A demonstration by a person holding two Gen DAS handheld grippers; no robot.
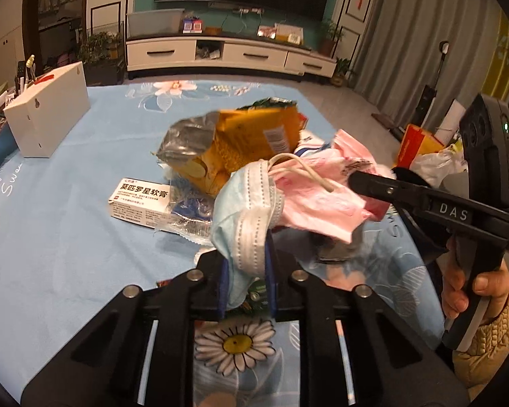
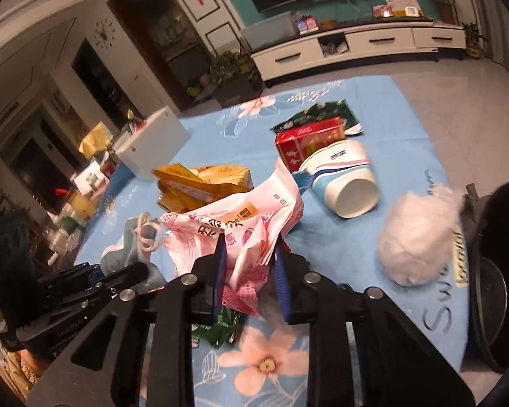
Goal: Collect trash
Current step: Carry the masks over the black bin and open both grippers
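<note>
Blue flowered cloth covers the desk (image 1: 68, 210), and the trash lies heaped at its middle. A white paper cup (image 2: 347, 186) with blue and pink bands lies tipped on its side, its mouth facing the camera and nothing visible inside. Behind it rest a red carton (image 2: 308, 140) and a green wrapper (image 2: 317, 112); a white fluffy wad (image 2: 420, 237) sits apart at the right of the right wrist view. The left tool (image 1: 246, 283) is clenched on a pale blue face mask (image 1: 244, 217), whose white ear loop curls over a pink wrapper (image 2: 241, 224). The right tool (image 2: 249, 276) has its blue pads pressed onto that pink wrapper, which carries red print too crumpled to read. A yellow snack bag (image 1: 241, 139) with a barcode lies just behind them. At left centre of the left wrist view a white medicine box (image 1: 139, 203) reads "莫匹罗星软膏". Farther left stands a plain white box (image 1: 49, 115). The right tool's body reads "DAS", and the cloth's edge shows "Swe".
</note>
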